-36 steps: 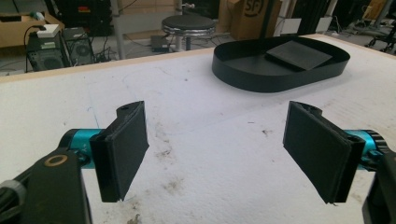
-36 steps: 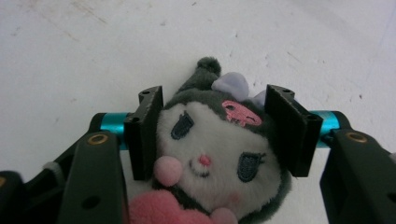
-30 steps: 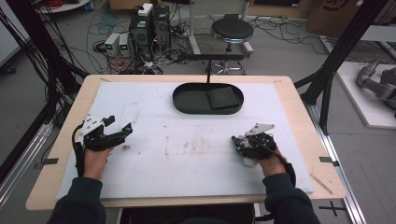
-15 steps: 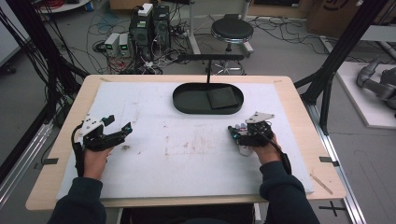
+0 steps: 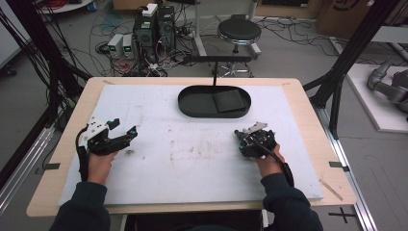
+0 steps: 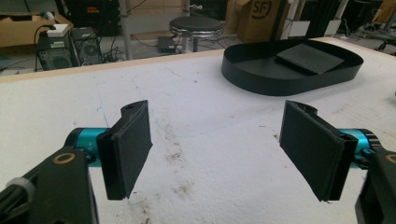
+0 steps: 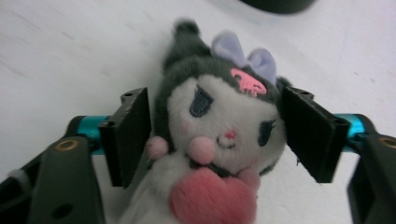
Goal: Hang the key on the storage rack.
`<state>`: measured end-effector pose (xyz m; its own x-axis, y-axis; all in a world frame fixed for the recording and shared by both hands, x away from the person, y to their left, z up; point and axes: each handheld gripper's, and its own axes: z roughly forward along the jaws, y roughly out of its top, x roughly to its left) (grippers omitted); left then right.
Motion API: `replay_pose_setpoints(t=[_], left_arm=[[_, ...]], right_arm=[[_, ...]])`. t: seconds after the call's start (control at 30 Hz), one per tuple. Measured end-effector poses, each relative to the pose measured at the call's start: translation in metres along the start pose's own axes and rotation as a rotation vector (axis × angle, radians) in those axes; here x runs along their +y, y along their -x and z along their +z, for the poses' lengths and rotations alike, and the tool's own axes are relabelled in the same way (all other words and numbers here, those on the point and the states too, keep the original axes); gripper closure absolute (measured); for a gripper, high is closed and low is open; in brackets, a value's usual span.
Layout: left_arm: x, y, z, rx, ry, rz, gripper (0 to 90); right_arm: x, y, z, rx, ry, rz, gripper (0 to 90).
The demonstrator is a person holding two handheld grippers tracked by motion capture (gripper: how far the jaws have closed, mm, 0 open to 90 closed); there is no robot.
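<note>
I see the table [image 5: 308,110] under a white mat [image 5: 192,159], with a black tray [image 5: 192,103] at its far middle holding a dark pad [image 5: 230,100]. My left gripper [image 5: 126,134] sits released near the mat's left edge, jaws wide apart over bare mat. My right gripper [image 5: 240,139], at the right, has its jaws at either side of a plush toy [image 7: 219,135]; I cannot tell if they squeeze it.

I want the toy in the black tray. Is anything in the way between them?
Nothing visible. The plush toy sits between the right tongs, and bare white mat lies between them and the black tray. The tray holds a flat dark pad.
</note>
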<state>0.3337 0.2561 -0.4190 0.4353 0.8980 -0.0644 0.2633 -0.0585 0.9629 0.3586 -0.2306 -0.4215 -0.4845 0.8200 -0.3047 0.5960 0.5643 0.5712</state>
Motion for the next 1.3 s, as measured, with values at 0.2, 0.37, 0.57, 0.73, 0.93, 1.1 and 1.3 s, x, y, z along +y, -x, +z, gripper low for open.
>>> replay_pose_setpoints(t=[0.2, 0.37, 0.57, 0.73, 0.93, 1.1, 1.3], left_arm=[[0.0, -0.001, -0.002, 0.002, -0.005, 0.002, 24.9], [-0.001, -0.001, -0.002, 0.003, -0.004, 0.001, 24.9], [-0.001, -0.001, -0.002, 0.002, -0.003, -0.002, 24.9], [0.0, -0.001, -0.001, 0.002, 0.006, -0.009, 25.0], [0.0, 0.0, 0.001, -0.001, 0.007, 0.001, 25.0], [0.0, -0.001, 0.001, 0.001, 0.01, 0.0, 25.1], [0.0, -0.003, 0.0, 0.004, 0.01, -0.003, 25.1]], right_arm=[[-0.003, 0.017, 0.003, 0.101, 0.014, 0.032, 35.8], [-0.001, 0.031, -0.007, 0.21, 0.122, 0.052, 37.0], [0.007, 0.049, -0.023, 0.325, 0.259, 0.101, 36.9], [0.019, 0.061, -0.028, 0.306, 0.283, 0.101, 36.9], [0.053, 0.076, -0.037, 0.218, 0.31, 0.053, 36.8], [0.087, 0.098, -0.042, 0.172, 0.352, 0.038, 36.8], [0.122, 0.122, -0.037, 0.147, 0.374, 0.061, 36.8]])
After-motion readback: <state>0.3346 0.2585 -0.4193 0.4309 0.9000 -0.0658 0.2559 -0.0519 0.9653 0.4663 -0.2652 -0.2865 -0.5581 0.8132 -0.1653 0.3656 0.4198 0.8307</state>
